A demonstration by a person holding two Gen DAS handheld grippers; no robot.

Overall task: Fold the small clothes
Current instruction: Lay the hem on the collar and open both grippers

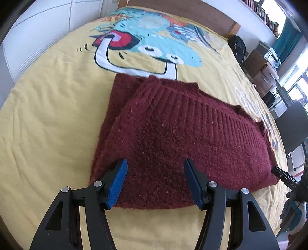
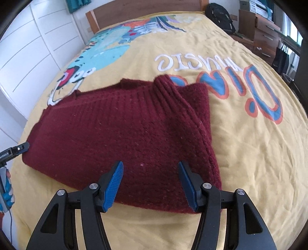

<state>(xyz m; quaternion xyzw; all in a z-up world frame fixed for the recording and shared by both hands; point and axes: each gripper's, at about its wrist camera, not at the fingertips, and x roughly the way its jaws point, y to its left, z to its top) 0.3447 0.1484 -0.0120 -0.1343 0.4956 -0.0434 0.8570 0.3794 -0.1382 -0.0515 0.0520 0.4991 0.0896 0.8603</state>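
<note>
Yellow bedding printed with a cartoon dinosaur (image 1: 154, 48) covers the bed (image 1: 48, 115), with white wardrobe doors at 9 o'clock and a wooden headboard (image 2: 146, 9) at 12 o'clock. One maroon knitted sweater (image 1: 173, 134) lies near the middle of the bedspread, already folded into a rough rectangle, its ribbed hem band turned up across the top layer.

Two grippers are at work. The left gripper (image 1: 156, 182) hovers over the sweater's near edge at 6 o'clock of its view, blue pads spread wide and holding nothing. The right gripper (image 2: 151, 182) stands likewise over the near edge in its own view, wide open and empty; its tip also shows at 3 o'clock in the left view.

The fold looks well along, probably with one more halving or a tidy-up left. Next, each gripper would likely need to drop onto the near edge, pinch through all layers, and carry it over evenly.
</note>
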